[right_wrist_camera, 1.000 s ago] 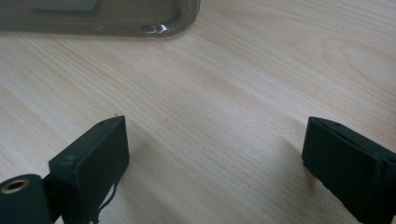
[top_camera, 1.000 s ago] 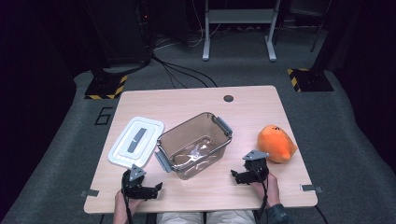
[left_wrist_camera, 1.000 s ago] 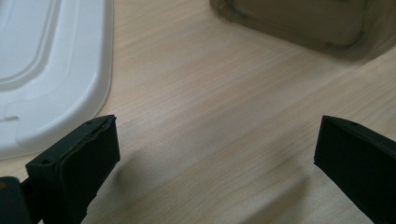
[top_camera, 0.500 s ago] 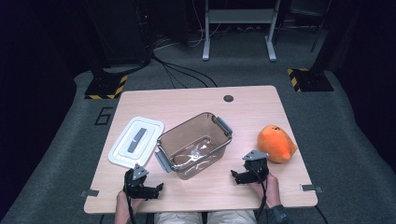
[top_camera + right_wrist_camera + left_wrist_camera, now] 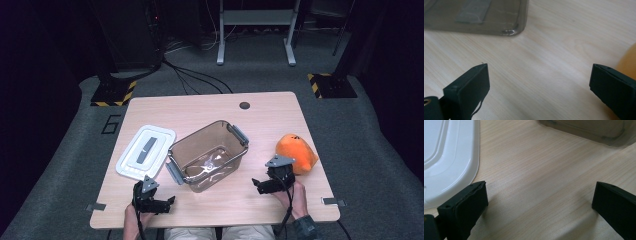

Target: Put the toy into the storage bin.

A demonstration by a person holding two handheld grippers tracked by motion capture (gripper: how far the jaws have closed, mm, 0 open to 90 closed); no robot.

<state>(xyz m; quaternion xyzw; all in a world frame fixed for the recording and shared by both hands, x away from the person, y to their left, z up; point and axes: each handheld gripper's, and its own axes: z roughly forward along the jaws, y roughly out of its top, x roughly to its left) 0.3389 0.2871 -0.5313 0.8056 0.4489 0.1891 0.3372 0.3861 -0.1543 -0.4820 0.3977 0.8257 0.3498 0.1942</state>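
Note:
A clear brown plastic container (image 5: 207,155) with grey clips stands open at the table's middle. Its white lid (image 5: 145,152) lies flat to the left of it. An orange soft toy (image 5: 296,150) sits near the right edge. My left gripper (image 5: 161,202) rests low at the front left, open, with bare wood between its jaws (image 5: 539,202). From there the lid (image 5: 449,157) is at the left and the container's base (image 5: 594,130) ahead. My right gripper (image 5: 263,184) is open and empty (image 5: 539,85) just left of the toy (image 5: 627,60), facing the container's corner (image 5: 511,27).
The wooden table (image 5: 210,110) has a dark round hole (image 5: 244,105) near its far edge. Cables and black stands with striped feet (image 5: 110,92) are on the grey floor beyond. Bare wood lies between the two grippers along the front edge.
Almost nothing has changed. The left gripper has crept slightly toward the front edge; the right gripper, container, lid and toy have stayed put.

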